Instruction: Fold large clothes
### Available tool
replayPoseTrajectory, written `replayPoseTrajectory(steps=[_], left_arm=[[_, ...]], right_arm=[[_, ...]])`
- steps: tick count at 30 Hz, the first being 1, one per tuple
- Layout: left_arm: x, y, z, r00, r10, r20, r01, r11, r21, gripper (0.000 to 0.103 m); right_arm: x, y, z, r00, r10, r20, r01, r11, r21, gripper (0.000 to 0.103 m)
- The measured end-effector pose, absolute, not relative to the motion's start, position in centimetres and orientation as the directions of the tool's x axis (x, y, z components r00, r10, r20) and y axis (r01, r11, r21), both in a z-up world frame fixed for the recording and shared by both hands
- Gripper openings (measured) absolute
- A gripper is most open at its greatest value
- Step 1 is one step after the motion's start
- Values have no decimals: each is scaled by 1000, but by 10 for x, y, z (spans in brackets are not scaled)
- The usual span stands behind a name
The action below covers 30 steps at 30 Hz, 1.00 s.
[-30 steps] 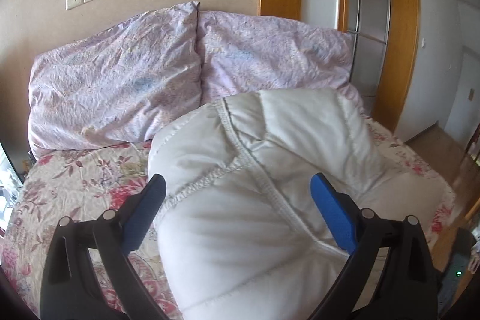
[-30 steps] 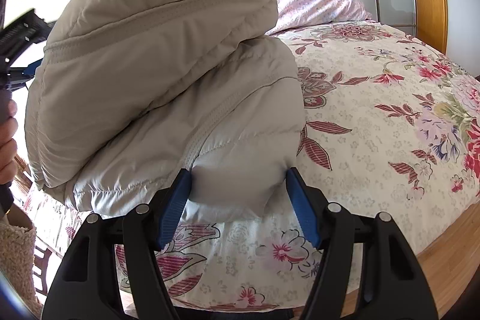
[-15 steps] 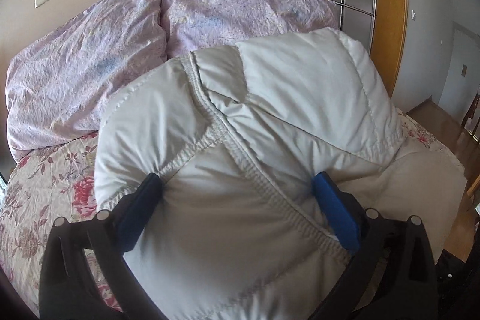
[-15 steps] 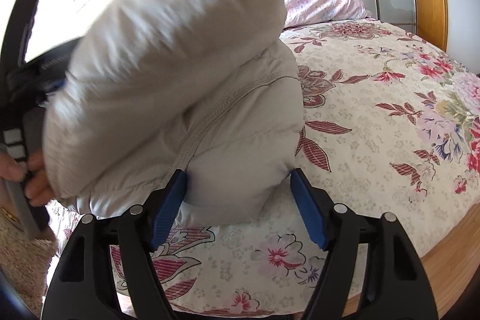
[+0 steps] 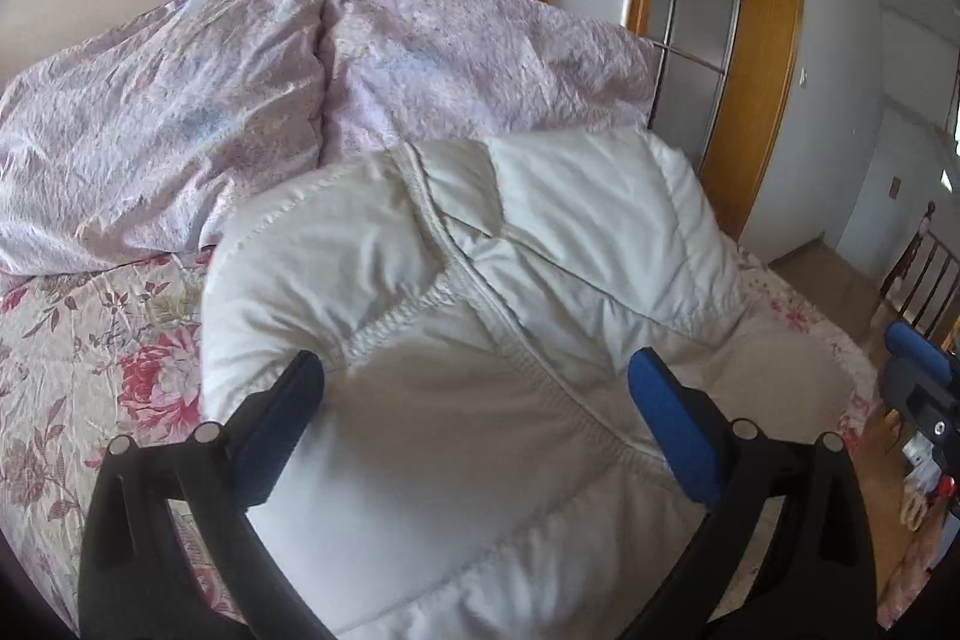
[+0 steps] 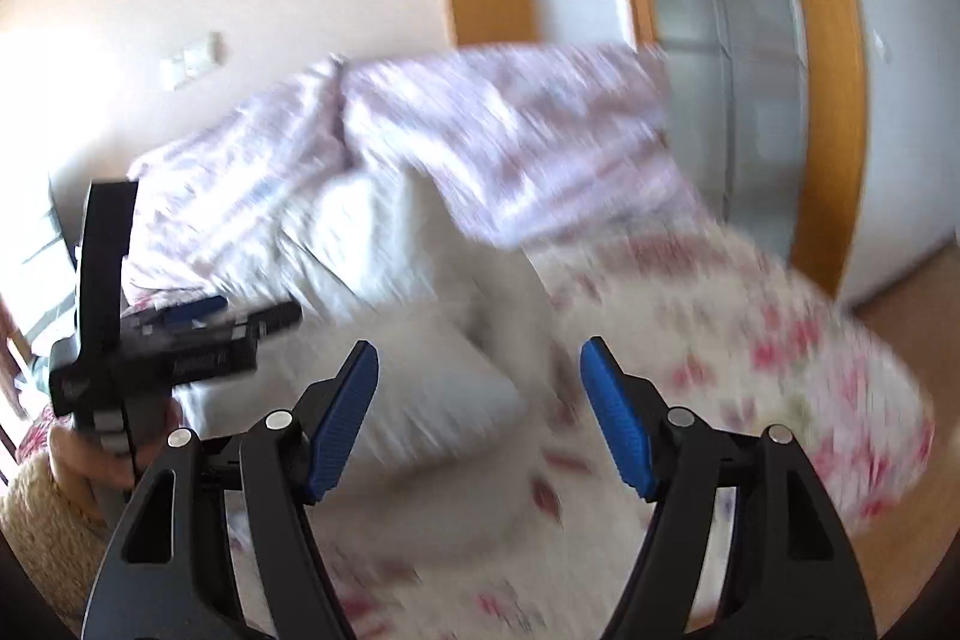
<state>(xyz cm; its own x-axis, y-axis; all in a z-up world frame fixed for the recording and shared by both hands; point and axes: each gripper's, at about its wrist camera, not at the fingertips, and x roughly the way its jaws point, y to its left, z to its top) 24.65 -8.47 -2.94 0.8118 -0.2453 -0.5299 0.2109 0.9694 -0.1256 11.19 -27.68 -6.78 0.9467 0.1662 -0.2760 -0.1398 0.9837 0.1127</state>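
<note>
Pinching the folded white puffer jacket (image 5: pixel 480 370) between its blue pads, the left gripper (image 5: pixel 477 400) has the padded bulk bulging between the jaws, both pads pressed into fabric, so it reads as clamped on the jacket; the right gripper (image 6: pixel 480 412) is empty with its jaws standing apart, nothing between them, its jaws having just been opening. Jacket sits as a puffy bundle on the floral bedspread (image 5: pixel 90 340), just in front of two pale purple pillows (image 5: pixel 180 112) against the wall. Risk, as a guess: the slippery, springy padding could spring open once the left grip lets go, since the right is off it and nothing else holds the fold down; a one-sided hold could also drag the bundle askew. Left wrist view is sharp and shows seams, quilting, and the right gripper's tip at the right edge (image 5: pixel 918 358). Right wrist view is motion-blurred, but only it shows the left gripper from the side (image 6: pixel 180 334), the person's hand (image 6: pixel 90 454) on its handle, and a knitted sleeve (image 6: pixel 36 514)
</note>
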Motion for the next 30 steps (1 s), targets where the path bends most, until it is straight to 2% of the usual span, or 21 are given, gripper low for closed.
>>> replayPoseTrajectory(steps=[3, 11, 17, 22, 30], left_arm=[[245, -54, -13, 834, -219, -507, 158, 974, -162, 101], [269, -26, -9, 843, -63, -534, 43, 998, -50, 101], [293, -17, -21, 828, -21, -561, 5, 1000, -31, 101], [306, -20, -35, 816, -55, -576, 25, 998, -60, 101], [317, -46, -46, 796, -91, -599, 82, 996, -43, 101]], right_arm=[[139, -249, -41, 924, 259, -282, -241, 966, 98, 64], [231, -200, -13, 882, 301, -362, -296, 953, 70, 43], [267, -183, -25, 882, 225, -414, -252, 968, -11, 41], [290, -202, -59, 857, 178, -483, -197, 980, 11, 39], [305, -220, -85, 861, 185, -473, -182, 982, 52, 38]])
